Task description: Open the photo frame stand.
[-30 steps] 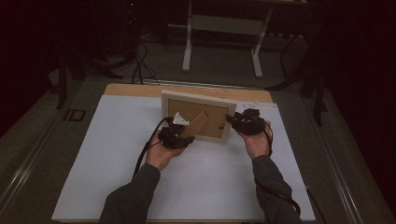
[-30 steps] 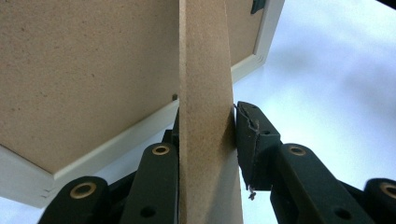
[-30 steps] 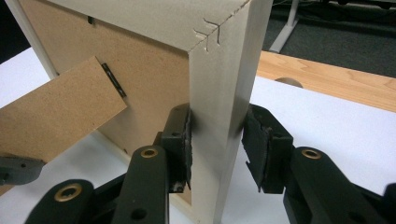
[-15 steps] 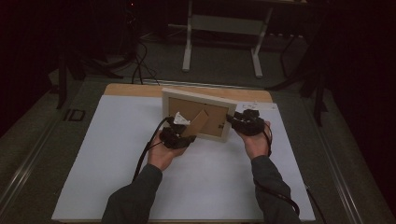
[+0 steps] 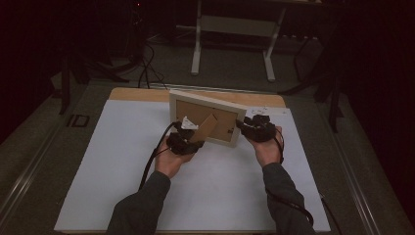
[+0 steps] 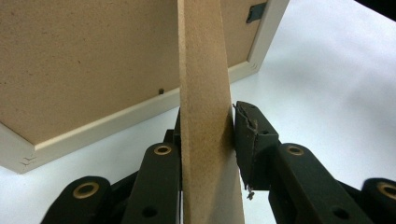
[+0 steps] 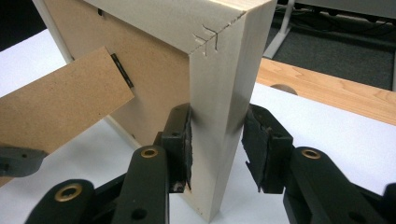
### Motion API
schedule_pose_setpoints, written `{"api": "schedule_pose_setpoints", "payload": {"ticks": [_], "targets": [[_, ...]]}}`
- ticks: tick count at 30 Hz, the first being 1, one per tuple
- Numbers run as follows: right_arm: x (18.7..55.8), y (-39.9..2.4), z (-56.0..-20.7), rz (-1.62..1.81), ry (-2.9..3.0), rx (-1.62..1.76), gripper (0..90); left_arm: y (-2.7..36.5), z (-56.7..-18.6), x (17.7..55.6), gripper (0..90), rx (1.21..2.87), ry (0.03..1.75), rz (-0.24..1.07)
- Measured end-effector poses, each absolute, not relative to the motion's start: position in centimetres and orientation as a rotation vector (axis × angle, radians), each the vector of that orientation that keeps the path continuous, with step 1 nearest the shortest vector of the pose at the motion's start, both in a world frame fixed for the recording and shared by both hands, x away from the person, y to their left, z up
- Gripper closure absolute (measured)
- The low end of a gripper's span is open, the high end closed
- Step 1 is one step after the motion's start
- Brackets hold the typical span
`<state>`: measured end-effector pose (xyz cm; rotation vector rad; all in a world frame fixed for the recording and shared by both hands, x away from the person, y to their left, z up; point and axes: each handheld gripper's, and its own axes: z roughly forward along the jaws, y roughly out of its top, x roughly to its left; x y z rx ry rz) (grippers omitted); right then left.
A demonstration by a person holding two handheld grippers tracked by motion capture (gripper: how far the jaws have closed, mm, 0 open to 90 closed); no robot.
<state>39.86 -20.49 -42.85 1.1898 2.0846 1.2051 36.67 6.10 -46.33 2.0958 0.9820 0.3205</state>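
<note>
At a white-covered table, we work on the back of a picture frame standing on edge near table centre. At about nine o'clock from it, our left gripper has its jaws narrowed onto the fibreboard easel leg, pinching the strip so it can swing out from the backing board. At three o'clock, our right gripper clamps the frame's pale wooden side rail between half-spread jaws, apparently to brace it upright while the stand is set. Beyond, at twelve o'clock, a bare wooden edge of the table shows.
</note>
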Motion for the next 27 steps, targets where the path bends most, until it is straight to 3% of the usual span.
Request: {"api": "schedule_pose_setpoints", "payload": {"ticks": [27], "targets": [[38.2, -20.5, -43.1, 1.209, 2.082, 1.098, 64.0, 6.1, -47.1, 36.5, 71.1, 2.123, 0.953, 0.342]]}}
